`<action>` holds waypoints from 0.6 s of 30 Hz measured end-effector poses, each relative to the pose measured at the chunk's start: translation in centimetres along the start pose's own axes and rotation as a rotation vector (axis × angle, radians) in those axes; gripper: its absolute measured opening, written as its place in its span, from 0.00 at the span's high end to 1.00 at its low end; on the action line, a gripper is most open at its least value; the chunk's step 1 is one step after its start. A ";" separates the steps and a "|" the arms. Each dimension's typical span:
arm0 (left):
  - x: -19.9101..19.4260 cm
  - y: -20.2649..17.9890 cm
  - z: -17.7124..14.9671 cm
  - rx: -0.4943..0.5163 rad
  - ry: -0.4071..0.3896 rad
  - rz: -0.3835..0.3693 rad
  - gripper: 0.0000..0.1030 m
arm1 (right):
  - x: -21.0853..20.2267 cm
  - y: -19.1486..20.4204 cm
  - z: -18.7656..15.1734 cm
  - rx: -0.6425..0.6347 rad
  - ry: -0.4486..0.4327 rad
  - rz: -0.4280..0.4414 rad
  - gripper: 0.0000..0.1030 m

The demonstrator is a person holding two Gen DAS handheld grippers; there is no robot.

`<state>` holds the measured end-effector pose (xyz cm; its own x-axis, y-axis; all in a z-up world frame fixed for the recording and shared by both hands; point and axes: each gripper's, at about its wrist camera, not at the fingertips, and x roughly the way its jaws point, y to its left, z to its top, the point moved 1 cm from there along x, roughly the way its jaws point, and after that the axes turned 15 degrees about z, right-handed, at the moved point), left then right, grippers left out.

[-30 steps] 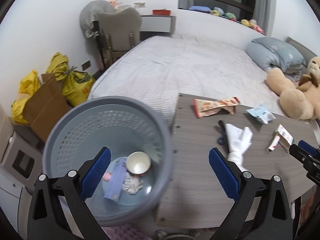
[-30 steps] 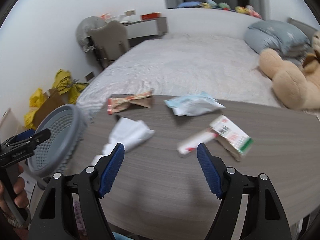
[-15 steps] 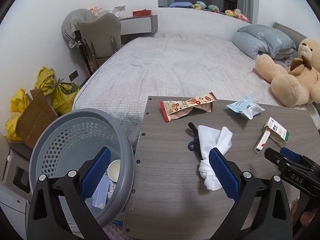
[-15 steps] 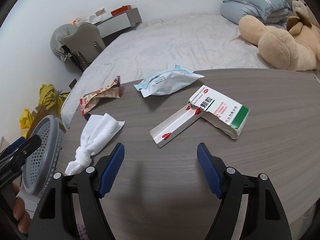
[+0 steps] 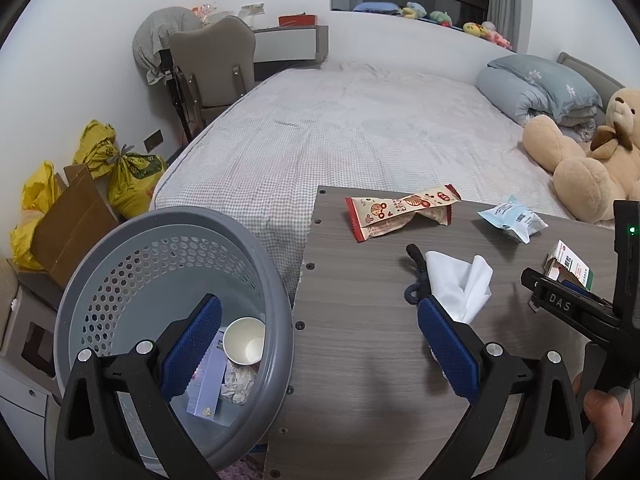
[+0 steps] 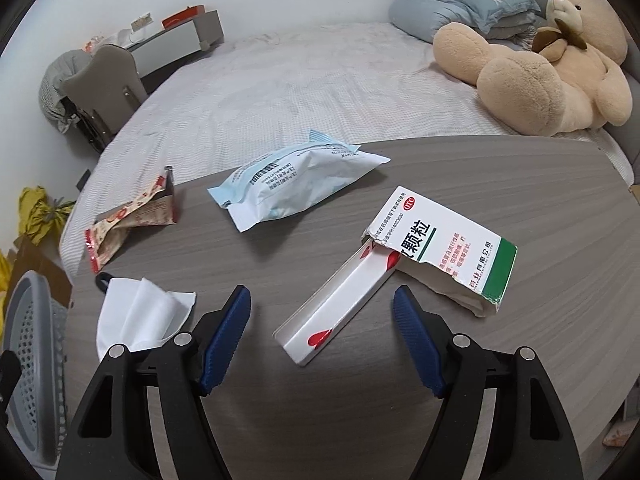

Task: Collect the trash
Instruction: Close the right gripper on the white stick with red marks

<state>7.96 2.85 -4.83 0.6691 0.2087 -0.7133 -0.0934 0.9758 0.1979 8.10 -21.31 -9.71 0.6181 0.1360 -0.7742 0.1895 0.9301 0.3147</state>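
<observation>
Four wrappers on grey-wood table, bedside.

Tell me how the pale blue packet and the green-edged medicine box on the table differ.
The pale blue packet is a soft, puffy plastic pouch; the medicine box is stiff cardboard. The packet looks sealed, while the box is torn open at one end. The packet lies nearer the bed, the box nearer the open right gripper. Both lie flat on the table.
</observation>
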 end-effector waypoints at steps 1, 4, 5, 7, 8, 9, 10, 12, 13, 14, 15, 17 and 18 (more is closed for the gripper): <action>0.1 0.1 0.0 -0.002 0.001 -0.002 0.06 | 0.1 0.0 0.1 -0.002 0.000 -0.007 0.31; 0.3 0.4 -0.1 -0.010 0.008 -0.010 0.06 | 0.2 0.1 0.1 -0.007 -0.002 -0.026 0.45; 0.3 0.5 -0.1 -0.013 0.008 -0.012 0.06 | 0.2 0.1 0.1 -0.007 0.004 -0.027 0.49; 0.3 0.8 -0.1 -0.019 0.007 -0.015 0.06 | 0.3 0.1 0.0 -0.008 0.014 -0.021 0.59; 0.3 0.9 -0.1 -0.022 0.005 -0.016 0.06 | 0.1 0.1 -0.1 -0.011 0.012 -0.016 0.61; 0.2 1.0 0.0 -0.024 0.004 -0.017 0.06 | 0.0 0.1 -0.2 -0.017 0.011 -0.013 0.64; 0.2 1.2 0.0 -0.027 0.003 -0.017 0.06 | -0.2 0.2 -0.3 -0.026 0.012 -0.009 0.67; 0.2 1.2 0.0 -0.030 0.004 -0.023 0.06 | -0.4 0.5 -0.7 -0.040 0.018 0.005 0.71; 0.1 1.3 -0.1 -0.029 0.003 -0.027 0.06 | -0.5 0.6 -0.9 -0.048 0.021 0.018 0.74; 0.0 1.2 -0.1 -0.028 0.002 -0.029 0.06 | -0.7 0.7 -1.1 -0.055 0.026 0.028 0.76; 0.0 1.1 -0.2 -0.025 0.001 -0.033 0.06 | -0.9 0.8 -1.4 -0.064 0.032 0.044 0.80; -0.2 0.9 -0.3 -0.017 0.000 -0.040 0.06 | -1.2 1.3 -1.8 -0.085 0.045 0.059 0.82; -0.3 0.8 -0.4 -0.014 0.000 -0.044 0.06 | -1.5 1.5 -2.1 -0.099 0.052 0.077 0.82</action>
<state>7.37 3.57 -4.74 0.6728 0.1658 -0.7210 -0.0741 0.9848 0.1574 5.88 -19.40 -9.27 0.5870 0.2230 -0.7783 0.0659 0.9450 0.3204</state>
